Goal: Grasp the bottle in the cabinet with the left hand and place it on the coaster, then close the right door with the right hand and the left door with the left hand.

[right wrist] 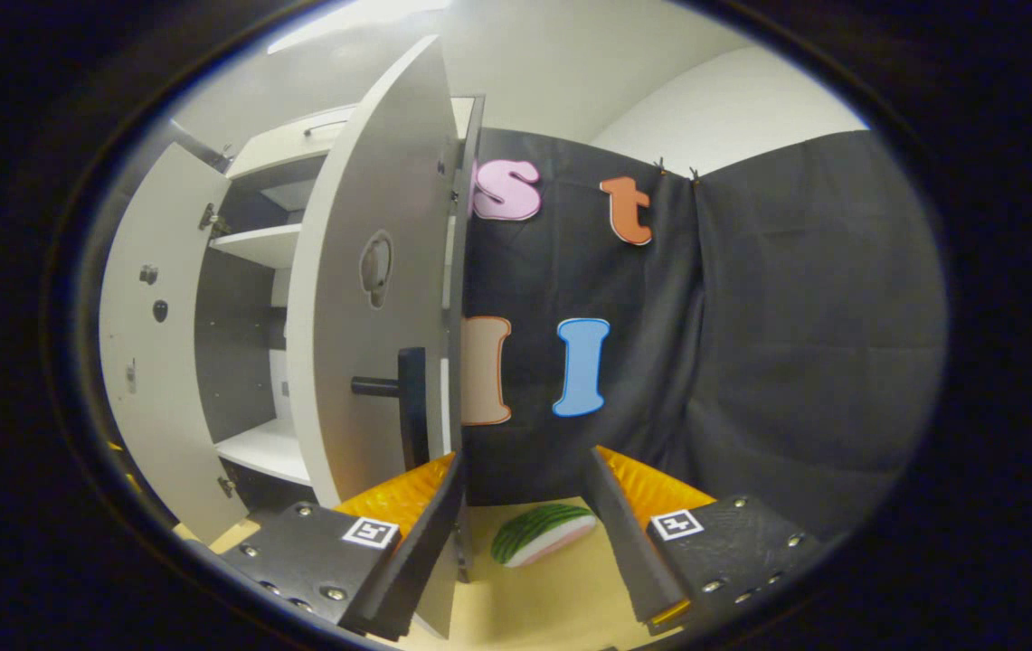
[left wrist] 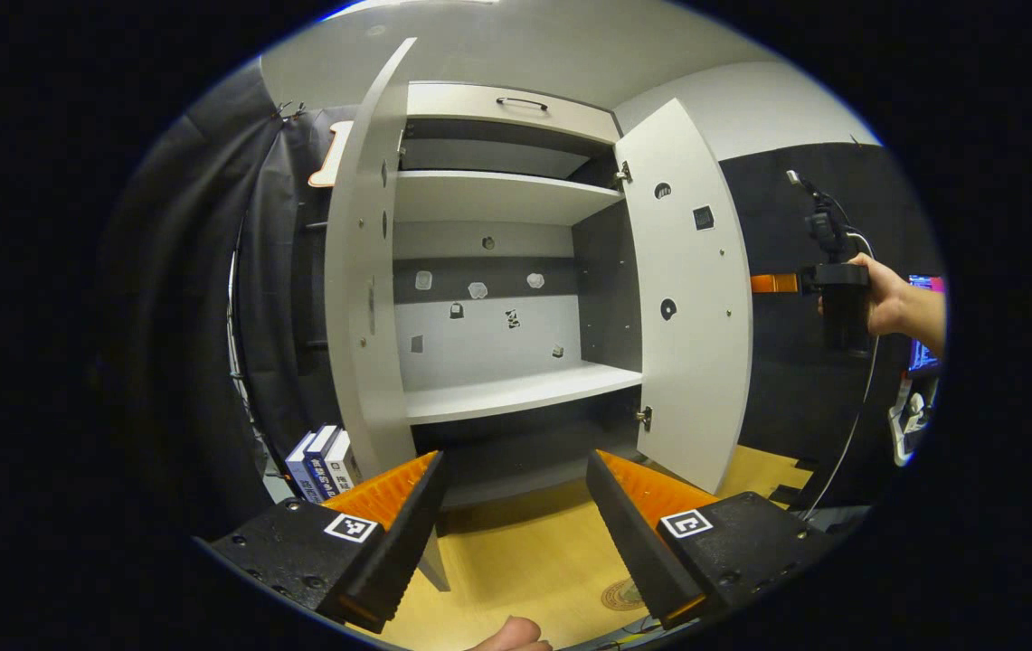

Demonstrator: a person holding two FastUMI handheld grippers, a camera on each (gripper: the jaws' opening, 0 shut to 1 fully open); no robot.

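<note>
The cabinet (left wrist: 516,271) stands with both doors swung wide, and its shelves carry no bottle that I can make out; only small stickers dot the back panel. The bottle itself I cannot find in either view, nor can I say it sits on the coaster (left wrist: 624,594), a round patterned disc on the yellow tabletop (left wrist: 516,551) just in front of the left gripper (left wrist: 516,506), half hidden by a finger; so whether the placing is done stays unsettled, though my guess is that the door-closing step is in hand.

The left gripper has its fingers spread apart and nothing between them, pointing straight into the lower shelf opening. The right gripper (right wrist: 525,520) is likewise spread and empty; in the left gripper view it shows farther off, held up in a hand (left wrist: 886,294) beyond the outer face of the right door (left wrist: 692,298).

In the right gripper view that door (right wrist: 371,298) stands edge-on just beside the gripper's near finger, its dark bar handle (right wrist: 407,407) sticking out toward the camera; the next move, I judge, calls for laying a finger against that outer face near the free edge and sweeping it round on its hinges.

Room is fair: the left gripper sits near the door's arc and may need to draw back; a green-striped object (right wrist: 541,533) lies on the table between the right fingers, low and clear of the panel. The left door (left wrist: 366,271) angles out over some books (left wrist: 326,463).
</note>
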